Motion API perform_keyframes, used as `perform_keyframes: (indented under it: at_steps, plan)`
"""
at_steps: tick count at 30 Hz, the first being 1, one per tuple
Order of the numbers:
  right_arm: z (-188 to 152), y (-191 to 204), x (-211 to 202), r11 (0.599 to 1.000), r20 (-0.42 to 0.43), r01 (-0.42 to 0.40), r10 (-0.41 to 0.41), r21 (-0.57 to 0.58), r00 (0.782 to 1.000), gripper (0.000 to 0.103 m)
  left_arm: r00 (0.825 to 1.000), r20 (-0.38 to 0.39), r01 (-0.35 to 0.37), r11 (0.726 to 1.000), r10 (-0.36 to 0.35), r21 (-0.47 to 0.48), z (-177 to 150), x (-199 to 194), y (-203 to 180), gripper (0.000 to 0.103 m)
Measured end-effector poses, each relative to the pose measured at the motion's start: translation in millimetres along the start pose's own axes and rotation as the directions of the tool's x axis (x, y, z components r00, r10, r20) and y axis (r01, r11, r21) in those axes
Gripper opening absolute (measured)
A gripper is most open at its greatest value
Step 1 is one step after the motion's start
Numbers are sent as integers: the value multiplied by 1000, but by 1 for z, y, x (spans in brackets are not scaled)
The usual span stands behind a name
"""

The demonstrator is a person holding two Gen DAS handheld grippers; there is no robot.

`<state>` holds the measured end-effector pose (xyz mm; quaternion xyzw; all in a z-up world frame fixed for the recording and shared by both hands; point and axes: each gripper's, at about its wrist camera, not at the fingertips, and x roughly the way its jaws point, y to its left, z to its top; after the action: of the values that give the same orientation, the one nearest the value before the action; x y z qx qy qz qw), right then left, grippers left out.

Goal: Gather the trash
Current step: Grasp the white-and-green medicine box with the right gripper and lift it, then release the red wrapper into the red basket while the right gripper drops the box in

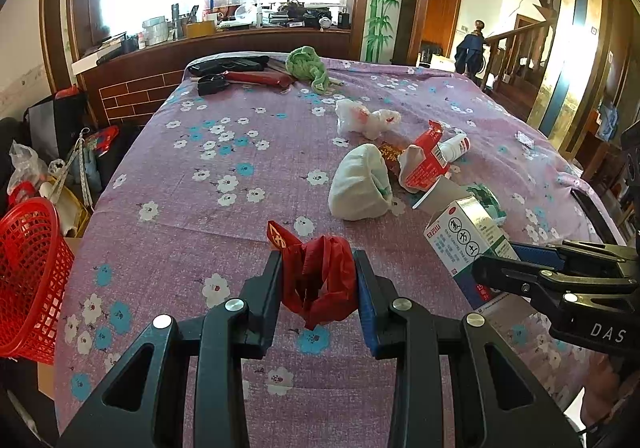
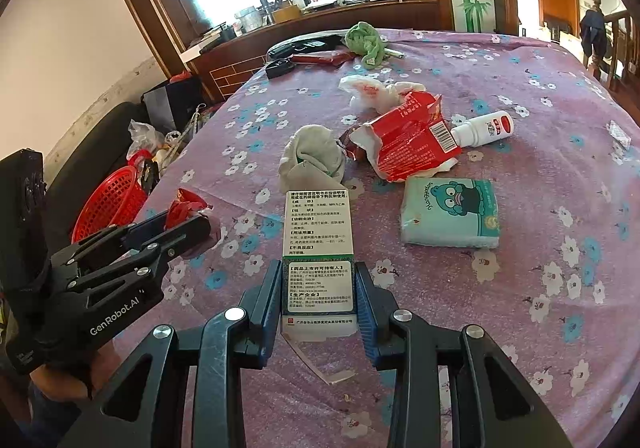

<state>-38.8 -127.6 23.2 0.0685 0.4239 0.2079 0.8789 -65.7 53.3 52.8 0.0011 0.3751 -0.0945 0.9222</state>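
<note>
Left gripper [image 1: 317,280] clamped on a crumpled red plastic bag [image 1: 320,284], jaws partway closed with the bag bunched between the pads and lifted just above the flowered purple tablecloth [image 1: 192,183]. Right gripper [image 2: 318,296] closed on a white and green medicine box [image 2: 318,248], pads pressing both long sides, box standing tilted away from the camera with its open bottom flap hanging below the jaws. Both grippers side by side near the front edge of the table, the left one with its red bag just left of the box. More trash lying farther in: a wadded white tissue [image 2: 314,157] right behind the box, a torn red carton [image 2: 408,143] touching it on the right, a small white bottle [image 2: 486,129] with a red label on its side against the carton, a white plastic bag [image 2: 372,91] beyond. A teal tissue pack [image 2: 450,213] flat on the cloth to the right of the box. Red mesh basket [image 1: 30,280] down off the left edge of the table. Green cloth [image 1: 308,65] bunched at the far end.
</note>
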Motion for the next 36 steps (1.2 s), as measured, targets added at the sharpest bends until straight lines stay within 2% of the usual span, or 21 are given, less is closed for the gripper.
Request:
perform_keyframes:
  at_steps: [24,36]
  plan:
    - [4,15,9,1000,-26,-5,4,-27,1000,37,1000,16,-23,1000,24,-20,-3,-6,14,33]
    - [18,49,19,995,-43,-38,34,-93,999,37,996,69,-49,994,56,-94,1,-32,52,33]
